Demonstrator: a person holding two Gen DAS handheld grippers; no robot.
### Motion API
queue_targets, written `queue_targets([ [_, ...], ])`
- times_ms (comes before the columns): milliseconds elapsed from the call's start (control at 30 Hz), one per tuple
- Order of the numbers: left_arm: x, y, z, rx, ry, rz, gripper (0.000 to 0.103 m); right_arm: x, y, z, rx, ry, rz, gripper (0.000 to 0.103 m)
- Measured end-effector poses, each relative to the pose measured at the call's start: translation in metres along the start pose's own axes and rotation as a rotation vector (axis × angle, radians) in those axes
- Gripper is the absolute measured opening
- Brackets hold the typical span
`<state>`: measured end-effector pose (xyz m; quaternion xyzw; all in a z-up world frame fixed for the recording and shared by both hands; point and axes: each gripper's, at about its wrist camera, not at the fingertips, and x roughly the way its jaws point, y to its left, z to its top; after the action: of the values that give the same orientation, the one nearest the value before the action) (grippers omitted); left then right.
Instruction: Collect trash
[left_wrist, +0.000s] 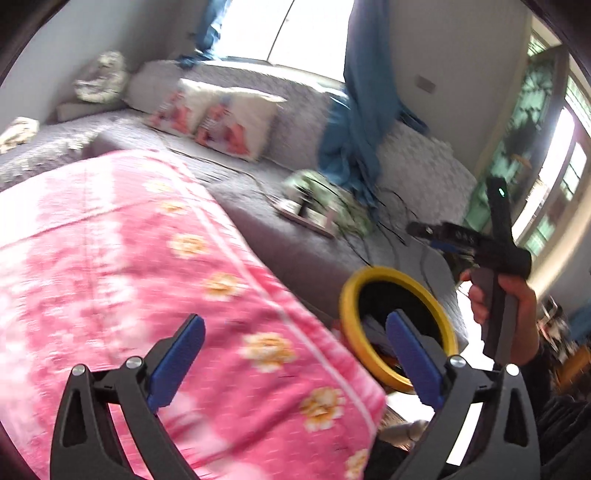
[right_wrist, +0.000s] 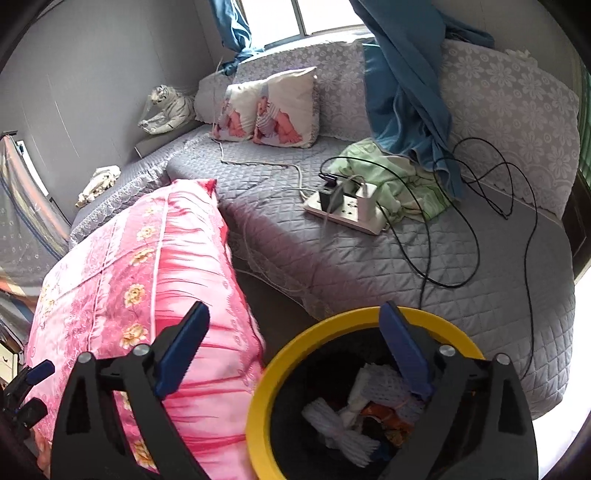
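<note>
A black trash bin with a yellow rim (right_wrist: 258, 402) stands on the floor beside the sofa, holding white foam netting (right_wrist: 340, 432) and crumpled wrappers. My right gripper (right_wrist: 295, 347) hangs over the bin's left rim, jaws wide open, nothing between the blue pads. In the left wrist view my left gripper (left_wrist: 295, 358) is open and empty above a pink floral quilt (left_wrist: 147, 277). The same bin (left_wrist: 349, 310) shows behind its right finger (left_wrist: 413, 358). A hand holds the other gripper's handle (left_wrist: 498, 258) at the right.
A grey quilted sofa (right_wrist: 369, 258) carries a power strip (right_wrist: 347, 210) with plugged chargers, loose black cables (right_wrist: 480, 229), a green cloth (right_wrist: 399, 177), two printed cushions (right_wrist: 273, 110) and a toy tiger (right_wrist: 166, 110). Blue curtains (right_wrist: 406, 92) hang over the sofa back.
</note>
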<state>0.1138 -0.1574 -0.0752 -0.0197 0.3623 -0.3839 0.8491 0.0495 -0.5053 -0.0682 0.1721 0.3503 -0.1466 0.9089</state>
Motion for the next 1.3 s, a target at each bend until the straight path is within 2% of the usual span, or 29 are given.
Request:
queue_targets([
  [100, -0.034, 0.030, -0.003, -0.046, -0.078, 0.101, 0.095, 0.008, 0.032, -0.004, -0.030, -0.029, 0.027, 0.093],
  [233, -0.071, 0.054, -0.009, -0.070, -0.175, 0.281, 0.095, 0.015, 0.078, -0.016, -0.064, -0.071, 0.064, 0.094],
  [367, -0.104, 0.072, -0.017, -0.113, -0.260, 0.368, 0.095, 0.014, 0.125, -0.032, -0.098, -0.089, 0.103, 0.094],
  [533, -0.142, 0.077, -0.027, -0.135, -0.347, 0.463, 0.095, -0.007, 0.174, -0.053, -0.177, -0.176, 0.126, 0.095],
  [667, -0.168, 0.078, -0.032, -0.180, -0.384, 0.486, 0.095, -0.035, 0.204, -0.064, -0.236, -0.276, 0.104, 0.095],
  [800, -0.185, 0.066, -0.036, -0.166, -0.424, 0.561, 0.095, -0.059, 0.222, -0.075, -0.255, -0.349, 0.089, 0.095],
  [933, -0.195, 0.056, -0.039, -0.172, -0.442, 0.548, 0.095, -0.068, 0.226, -0.084, -0.250, -0.349, 0.126, 0.095],
  [1100, -0.198, 0.045, -0.043, -0.162, -0.455, 0.571, 0.095, -0.071, 0.223, -0.092, -0.226, -0.340, 0.130, 0.095],
  [1300, -0.202, 0.035, -0.046, -0.153, -0.490, 0.605, 0.095, -0.077, 0.222, -0.101, -0.231, -0.379, 0.092, 0.095],
])
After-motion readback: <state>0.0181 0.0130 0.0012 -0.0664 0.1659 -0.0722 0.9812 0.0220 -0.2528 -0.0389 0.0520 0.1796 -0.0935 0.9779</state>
